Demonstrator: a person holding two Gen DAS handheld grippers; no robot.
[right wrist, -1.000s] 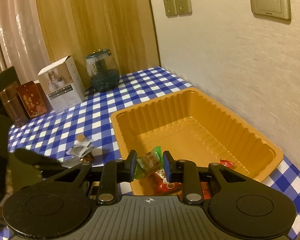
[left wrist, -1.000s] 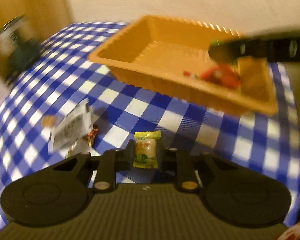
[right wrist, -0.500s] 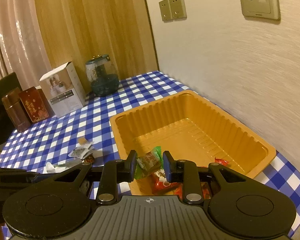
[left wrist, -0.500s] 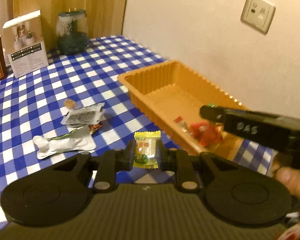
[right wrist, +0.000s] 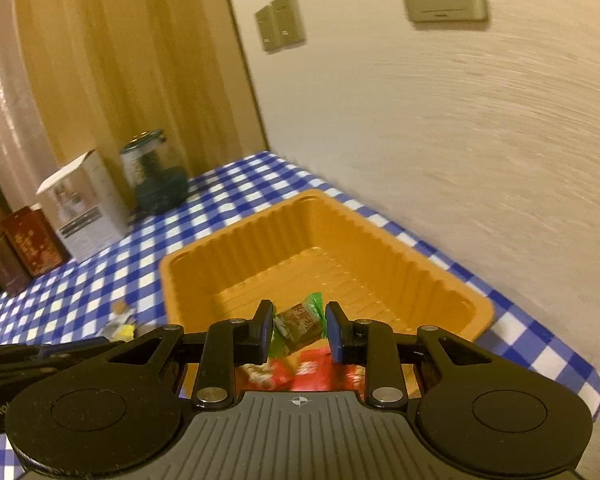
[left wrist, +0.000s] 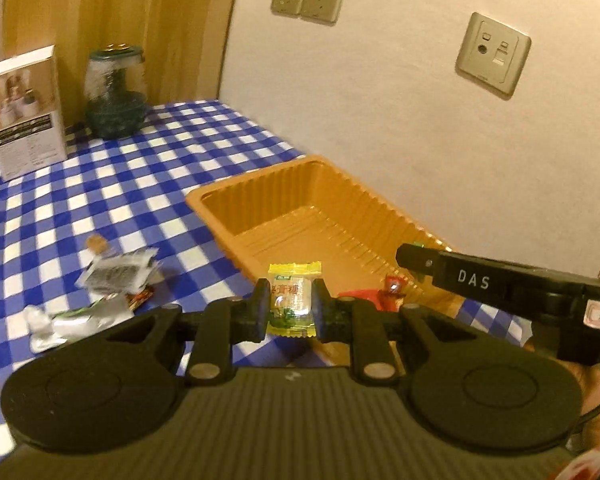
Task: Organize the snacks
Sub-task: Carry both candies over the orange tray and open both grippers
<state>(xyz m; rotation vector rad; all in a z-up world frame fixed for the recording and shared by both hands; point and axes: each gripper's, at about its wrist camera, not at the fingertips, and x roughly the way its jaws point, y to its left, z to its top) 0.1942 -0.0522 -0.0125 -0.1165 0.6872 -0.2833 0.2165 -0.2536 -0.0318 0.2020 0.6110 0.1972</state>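
Observation:
My left gripper [left wrist: 289,307] is shut on a yellow-green wrapped candy [left wrist: 292,300], held above the near edge of the orange tray [left wrist: 300,204]. My right gripper [right wrist: 299,330] is over the tray [right wrist: 260,256]; its jaws stand a little wider than the brown-and-green candy [right wrist: 300,326] between them, which is tilted. Red snack packets [right wrist: 312,372] lie in the tray's near end, also visible in the left wrist view [left wrist: 384,294]. The right gripper's body [left wrist: 500,284] crosses the left wrist view at right.
Loose wrappers lie on the blue checked tablecloth left of the tray: a silver packet [left wrist: 120,272] and a crumpled white one [left wrist: 76,316]. At the back stand a white box [left wrist: 24,112], a dark glass jar [left wrist: 116,92] and red tins [right wrist: 32,244]. The wall is close on the right.
The left gripper has lifted and swung toward the tray with its candy. The right gripper's jaws have widened around the brown-and-green candy and its view has tilted upward.

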